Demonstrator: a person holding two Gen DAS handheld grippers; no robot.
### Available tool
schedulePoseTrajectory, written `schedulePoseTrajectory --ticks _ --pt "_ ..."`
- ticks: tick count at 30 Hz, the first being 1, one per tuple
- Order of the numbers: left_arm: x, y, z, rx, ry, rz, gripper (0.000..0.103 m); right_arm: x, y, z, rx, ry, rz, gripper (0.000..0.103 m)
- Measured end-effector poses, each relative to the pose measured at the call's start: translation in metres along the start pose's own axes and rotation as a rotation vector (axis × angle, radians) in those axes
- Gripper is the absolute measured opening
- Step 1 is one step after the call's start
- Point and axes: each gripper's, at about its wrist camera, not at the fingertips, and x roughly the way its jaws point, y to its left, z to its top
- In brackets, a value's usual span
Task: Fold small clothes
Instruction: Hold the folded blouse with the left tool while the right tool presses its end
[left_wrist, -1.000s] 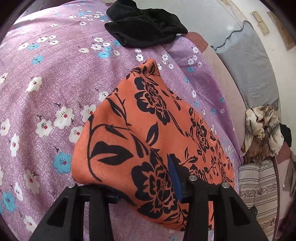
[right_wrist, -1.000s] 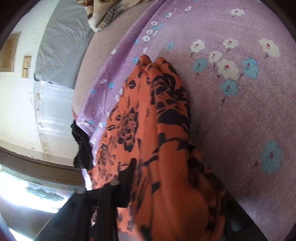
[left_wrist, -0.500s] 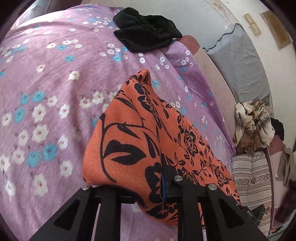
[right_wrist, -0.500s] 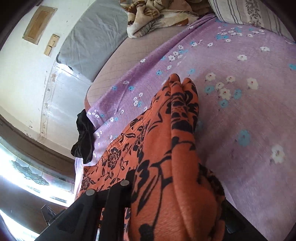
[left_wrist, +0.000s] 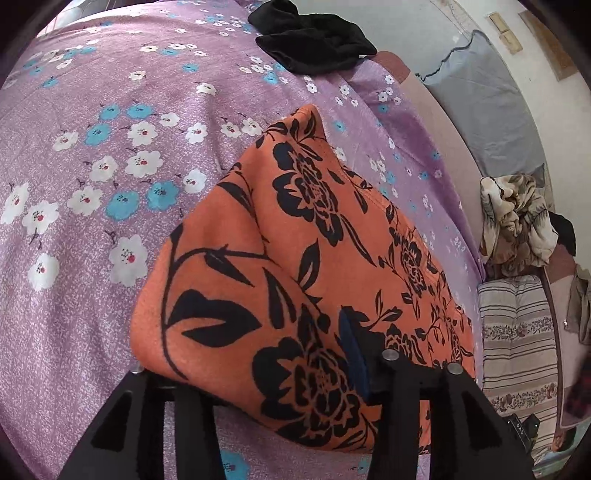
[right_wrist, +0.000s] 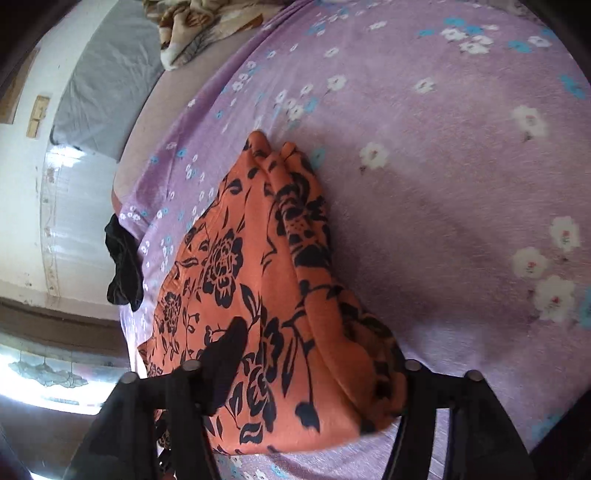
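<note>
**Orange floral garment bunched between two widened grippers on the bed**

An orange garment (left_wrist: 295, 266) printed with black flowers and leaves lies in a folded heap on a bed covered by a purple sheet (left_wrist: 92, 122) with white and blue blossoms. In both wrist views the cloth rises to a peak away from the camera and spreads wide toward the fingers.

The left gripper (left_wrist: 266, 376) sits low over the near edge of the garment. Its jaws have just been opening; the cloth drapes across the gap and hides the left finger, while the blue pad of the right finger (left_wrist: 351, 350) shows against the fabric. Whether the pads press the cloth cannot be told.

The right gripper (right_wrist: 314, 373) has also just been opening its jaws, which now stand wide on either side of the thick folded bundle. The fabric lies between them, and a firm pinch is not visible.

A black garment (left_wrist: 314, 44) lies crumpled near the far edge of the bed, well apart from the orange one. Beyond the mattress are a grey pillow (left_wrist: 480, 103), a beige patterned cloth (left_wrist: 517, 218) in a heap, and a striped cushion (left_wrist: 517, 332).
</note>
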Motion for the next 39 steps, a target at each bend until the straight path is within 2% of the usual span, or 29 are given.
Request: schedulePoseTrajectory --ticks 3,5,6,7,10,12,15,18,21,24,28,32,36,38,39 --pt "0.0 0.0 -0.002 -0.015 -0.029 0.0 0.052 -0.038 0.0 -0.003 -0.046 -0.087 -0.133 0.07" --pt "0.0 -0.001 -0.003 -0.003 -0.042 0.011 0.051 -0.052 0.019 -0.005 -0.13 -0.134 -0.21 0.07" --pt "-0.002 -0.002 -0.004 0.008 -0.049 0.027 0.045 -0.054 0.033 -0.005 -0.183 -0.134 -0.21 0.07" --pt "-0.003 -0.001 -0.003 0.016 -0.056 0.052 0.033 -0.051 0.051 -0.006 -0.239 -0.115 -0.198 0.07" --pt "-0.002 0.001 0.002 0.033 -0.055 0.062 0.028 -0.022 0.116 -0.016 -0.419 0.008 -0.11 0.07" --pt "-0.003 -0.006 0.0 0.087 -0.077 0.09 0.025 0.012 0.17 -0.026 -0.53 0.119 -0.063 0.07" --pt "-0.009 -0.036 -0.008 0.276 -0.142 0.189 0.024 0.065 0.245 -0.044 -0.647 0.299 -0.017 0.07" --pt "-0.017 -0.064 -0.018 0.446 -0.21 0.227 0.023 0.108 0.309 -0.064 -0.786 0.435 -0.023 0.07" --pt "-0.025 -0.079 -0.027 0.551 -0.247 0.221 0.022 0.14 0.353 -0.082 -0.889 0.577 -0.043 0.07" --pt "-0.031 -0.091 -0.038 0.645 -0.27 0.206 0.022 0.159 0.378 -0.081 -0.908 0.647 -0.021 0.071" --pt "-0.033 -0.113 -0.055 0.774 -0.302 0.198 0.022 0.182 0.397 -0.081 -0.929 0.671 -0.069 0.071" --pt "-0.03 -0.129 -0.072 0.886 -0.313 0.17 0.022 0.184 0.402 -0.087 -1.007 0.661 -0.116 0.071" --pt "-0.028 -0.143 -0.093 1.001 -0.315 0.127 0.022 0.172 0.396 -0.082 -1.069 0.593 -0.217 0.071" --pt "-0.024 -0.148 -0.101 1.037 -0.301 0.118 0.022 0.159 0.386 -0.071 -1.069 0.532 -0.232 0.07" --pt "-0.022 -0.151 -0.106 1.052 -0.298 0.12 0.022 0.151 0.379 -0.065 -1.076 0.509 -0.223 0.062"
